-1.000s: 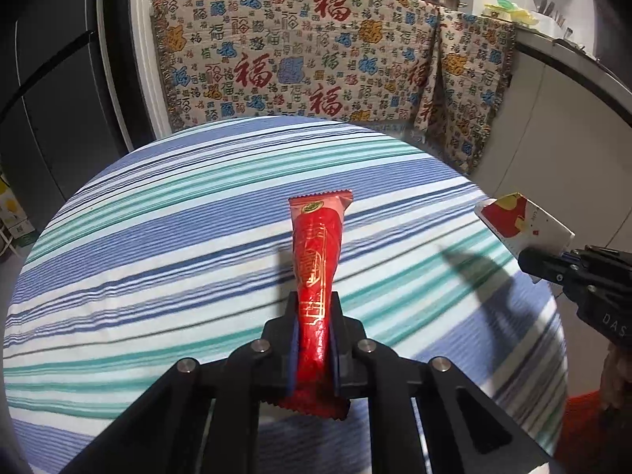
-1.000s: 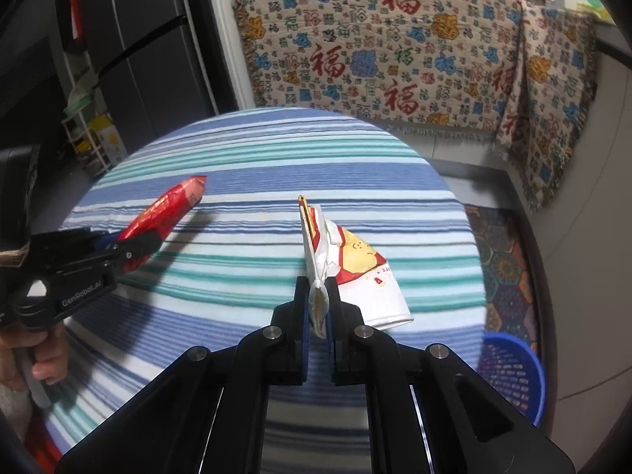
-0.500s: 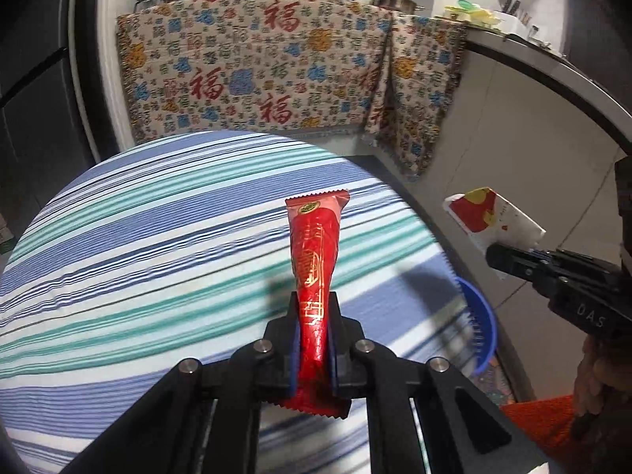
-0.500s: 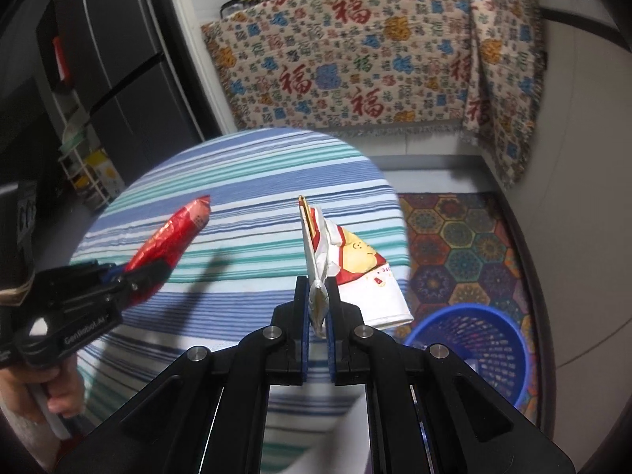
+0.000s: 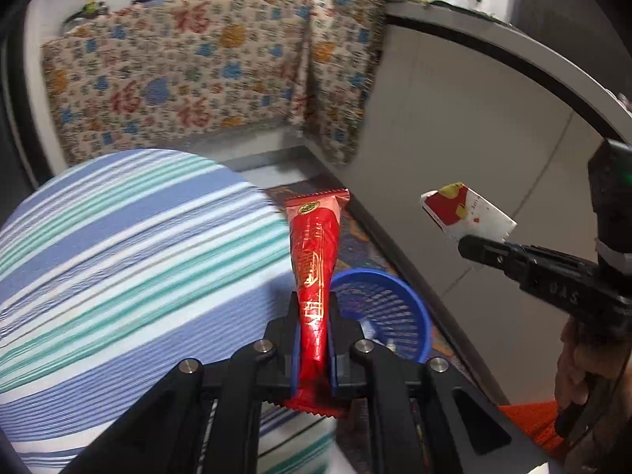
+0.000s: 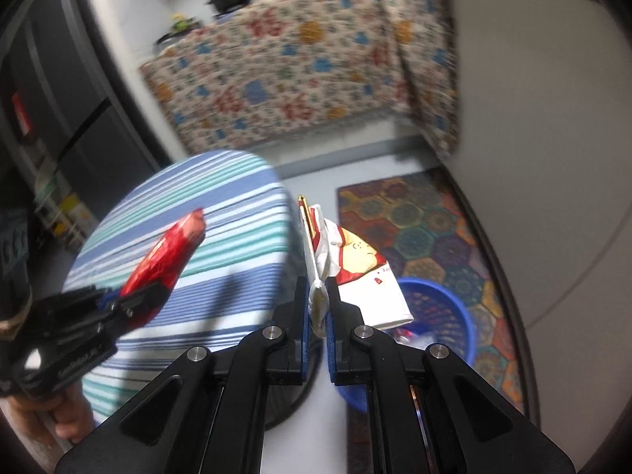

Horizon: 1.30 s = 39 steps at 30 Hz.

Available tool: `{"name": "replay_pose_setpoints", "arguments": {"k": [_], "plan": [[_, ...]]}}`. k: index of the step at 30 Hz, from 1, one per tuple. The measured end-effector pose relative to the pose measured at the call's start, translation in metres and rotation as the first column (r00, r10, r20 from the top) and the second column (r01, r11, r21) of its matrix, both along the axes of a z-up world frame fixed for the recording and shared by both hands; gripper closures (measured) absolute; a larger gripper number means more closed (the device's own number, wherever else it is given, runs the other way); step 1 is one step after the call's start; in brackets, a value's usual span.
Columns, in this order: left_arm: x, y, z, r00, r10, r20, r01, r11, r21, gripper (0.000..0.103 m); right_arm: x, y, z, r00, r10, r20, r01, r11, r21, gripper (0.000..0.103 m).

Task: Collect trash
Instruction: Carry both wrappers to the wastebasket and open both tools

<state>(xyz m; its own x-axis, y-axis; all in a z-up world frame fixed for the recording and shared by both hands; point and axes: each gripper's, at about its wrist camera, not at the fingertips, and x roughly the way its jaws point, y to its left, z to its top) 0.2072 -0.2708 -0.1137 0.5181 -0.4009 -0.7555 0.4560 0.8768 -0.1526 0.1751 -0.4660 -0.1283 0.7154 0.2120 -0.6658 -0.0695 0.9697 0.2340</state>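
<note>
My left gripper (image 5: pixel 314 308) is shut on a long red snack wrapper (image 5: pixel 316 252) and holds it in the air past the table's right edge, above the near rim of a blue plastic basket (image 5: pixel 391 316) on the floor. My right gripper (image 6: pixel 318 300) is shut on a white and red paper carton (image 6: pixel 355 272) and holds it above the blue basket (image 6: pixel 442 316), which has some trash inside. The right gripper (image 5: pixel 474 245) with its carton (image 5: pixel 466 217) shows at the right of the left wrist view. The left gripper (image 6: pixel 146 296) with the red wrapper (image 6: pixel 170 252) shows at the left of the right wrist view.
A round table with a blue and green striped cloth (image 5: pixel 118 256) stands to the left. A patterned floor mat (image 6: pixel 418 221) lies under the basket. A grey cabinet wall (image 5: pixel 454 138) rises on the right. A patterned cloth (image 5: pixel 189 87) hangs at the back.
Both grippers have swung right, off the table, with their trash still held. The blue basket has come into view below them.
</note>
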Motion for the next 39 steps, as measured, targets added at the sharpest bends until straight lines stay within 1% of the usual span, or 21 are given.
{"name": "replay_pose_setpoints", "arguments": {"k": [3, 5, 9, 11, 15, 21, 24, 26, 27, 28, 29, 30, 31, 33, 36, 37, 38, 39], "plan": [[0.011, -0.029, -0.017, 0.998, -0.035, -0.050, 0.034, 0.999, -0.024, 0.093, 0.013, -0.039, -0.009, 0.997, -0.054, -0.055, 0.056, 0.997, 0.043, 0.098], [0.017, -0.045, -0.028, 0.996, -0.055, -0.075, 0.052, 0.998, -0.035, 0.093, 0.021, -0.059, -0.019, 0.993, -0.070, -0.094, 0.076, 0.995, 0.066, 0.098], [0.027, -0.075, -0.051, 0.991, -0.091, -0.100, 0.089, 0.996, -0.024, 0.093, 0.033, -0.092, -0.051, 0.982, -0.099, -0.162, 0.116, 0.988, 0.099, 0.098], [0.033, -0.089, -0.063, 0.988, -0.106, -0.114, 0.104, 0.994, -0.025, 0.093, 0.039, -0.107, -0.068, 0.975, -0.112, -0.192, 0.139, 0.981, 0.134, 0.098], [0.041, -0.108, -0.077, 0.982, -0.129, -0.134, 0.126, 0.991, -0.036, 0.093, 0.046, -0.124, -0.097, 0.961, -0.116, -0.249, 0.166, 0.967, 0.193, 0.097], [0.058, -0.128, -0.101, 0.973, -0.153, -0.171, 0.148, 0.988, -0.044, 0.091, 0.060, -0.141, -0.122, 0.947, -0.099, -0.305, 0.185, 0.946, 0.266, 0.096], [0.061, -0.134, -0.111, 0.972, -0.155, -0.174, 0.152, 0.988, -0.031, 0.090, 0.069, -0.141, -0.130, 0.943, -0.098, -0.318, 0.191, 0.943, 0.273, 0.096], [0.066, -0.136, -0.117, 0.971, -0.154, -0.182, 0.153, 0.988, -0.025, 0.089, 0.074, -0.143, -0.138, 0.940, -0.091, -0.329, 0.193, 0.937, 0.292, 0.092], [0.069, -0.138, -0.120, 0.970, -0.157, -0.187, 0.156, 0.988, -0.025, 0.089, 0.076, -0.143, -0.141, 0.939, -0.088, -0.332, 0.193, 0.936, 0.296, 0.091], [0.071, -0.139, -0.123, 0.967, -0.164, -0.193, 0.163, 0.986, -0.023, 0.082, 0.078, -0.142, -0.143, 0.939, -0.086, -0.332, 0.190, 0.937, 0.294, 0.087], [0.072, -0.141, -0.125, 0.967, -0.167, -0.193, 0.167, 0.986, -0.017, 0.077, 0.079, -0.142, -0.145, 0.940, -0.089, -0.330, 0.189, 0.939, 0.286, 0.068], [0.073, -0.142, -0.126, 0.967, -0.170, -0.188, 0.170, 0.985, -0.017, 0.061, 0.079, -0.143, -0.147, 0.941, -0.095, -0.324, 0.192, 0.940, 0.283, 0.058], [0.074, -0.142, -0.126, 0.970, -0.168, -0.176, 0.166, 0.986, -0.023, 0.050, 0.080, -0.144, -0.149, 0.942, -0.101, -0.321, 0.197, 0.939, 0.283, 0.054], [0.076, -0.144, -0.123, 0.972, -0.171, -0.159, 0.169, 0.985, -0.027, 0.048, 0.080, -0.147, -0.150, 0.941, -0.111, -0.320, 0.206, 0.938, 0.280, 0.054], [0.079, -0.145, -0.117, 0.974, -0.166, -0.152, 0.165, 0.986, -0.019, 0.048, 0.075, -0.155, -0.146, 0.939, -0.148, -0.311, 0.234, 0.936, 0.263, 0.052], [0.078, -0.144, -0.112, 0.976, -0.164, -0.144, 0.163, 0.987, -0.017, 0.048, 0.072, -0.159, -0.142, 0.937, -0.169, -0.305, 0.251, 0.934, 0.254, 0.044], [0.075, -0.142, -0.106, 0.979, -0.158, -0.128, 0.158, 0.987, -0.008, 0.048, 0.070, -0.161, -0.139, 0.934, -0.192, -0.303, 0.270, 0.933, 0.240, 0.029], [0.073, -0.141, -0.101, 0.982, -0.148, -0.114, 0.150, 0.989, 0.007, 0.045, 0.064, -0.164, -0.132, 0.926, -0.231, -0.299, 0.300, 0.931, 0.210, 0.022]]}}
